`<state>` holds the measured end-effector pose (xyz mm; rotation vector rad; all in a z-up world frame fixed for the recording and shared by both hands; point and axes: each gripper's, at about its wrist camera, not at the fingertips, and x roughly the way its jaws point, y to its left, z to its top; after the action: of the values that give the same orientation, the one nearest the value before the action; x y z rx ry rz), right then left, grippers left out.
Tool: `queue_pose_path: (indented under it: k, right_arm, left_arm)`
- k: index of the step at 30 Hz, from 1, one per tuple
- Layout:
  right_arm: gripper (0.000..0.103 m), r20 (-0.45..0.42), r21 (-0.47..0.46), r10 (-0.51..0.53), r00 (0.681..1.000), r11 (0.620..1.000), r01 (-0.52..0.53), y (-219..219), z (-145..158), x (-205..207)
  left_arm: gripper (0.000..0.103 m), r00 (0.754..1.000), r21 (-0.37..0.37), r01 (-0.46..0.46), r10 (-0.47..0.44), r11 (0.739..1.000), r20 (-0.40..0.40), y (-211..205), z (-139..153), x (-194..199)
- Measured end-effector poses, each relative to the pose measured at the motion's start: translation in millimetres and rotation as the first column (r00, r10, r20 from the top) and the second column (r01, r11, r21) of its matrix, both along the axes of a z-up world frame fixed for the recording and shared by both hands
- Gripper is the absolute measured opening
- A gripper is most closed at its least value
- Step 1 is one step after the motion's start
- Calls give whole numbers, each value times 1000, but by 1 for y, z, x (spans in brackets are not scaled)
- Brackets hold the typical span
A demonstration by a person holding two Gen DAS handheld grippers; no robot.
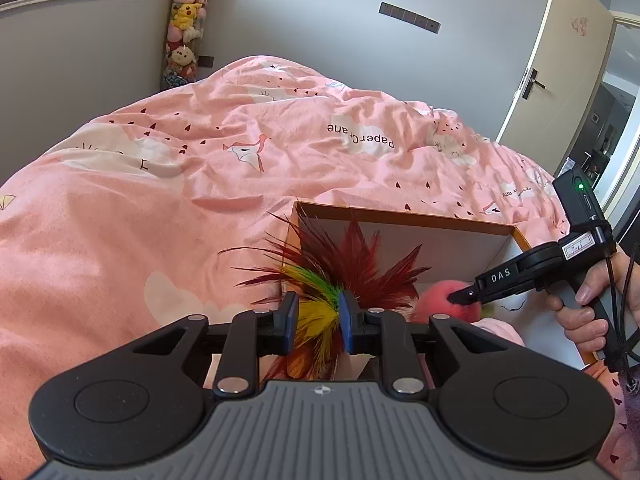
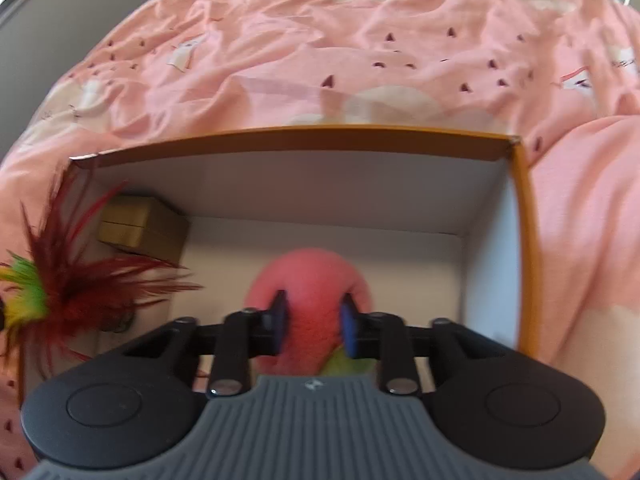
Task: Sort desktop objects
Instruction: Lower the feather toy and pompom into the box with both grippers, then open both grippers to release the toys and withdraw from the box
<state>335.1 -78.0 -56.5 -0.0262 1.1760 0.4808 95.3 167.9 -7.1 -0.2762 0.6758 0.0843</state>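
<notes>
Landmark: the box (image 2: 520,240), open-topped, orange rim, sitting on the pink quilt (image 1: 120,220).

Left gripper (image 1: 319,322): fingers clenched on the feather toy (image 1: 340,264), pads pressing its yellow-green tuft, red plumes fanning over the box's left wall. The toy hangs at that wall, not yet inside.

Inside the box, far-left corner: a small tan case (image 2: 144,222). Nothing else clear on the floor there.

Right gripper (image 2: 313,322): fingers grasping the peach (image 2: 310,280), a soft pink ball with a green leaf at its base, held within the box near its middle, short of the floor as far as I can judge.

My reading: both items are about to be dropped in. To do it well, I lower the peach until it rests, then part the fingers. I bring the feathers in past the wall, between case and peach, so the plumes don't snag the rim.
</notes>
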Motion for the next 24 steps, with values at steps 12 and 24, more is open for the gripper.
queue_pose_path:
  k: [12, 24]
  right_arm:
    - [1, 19, 133, 133, 991, 982, -134, 39, 31, -20]
    - [7, 26, 86, 175, 984, 980, -177, 54, 28, -41]
  left_arm:
    - [24, 1000, -9, -3, 3, 1000, -7, 1, -3, 1]
    - [24, 1000, 0, 6, -6, 1000, -5, -4, -1, -2]
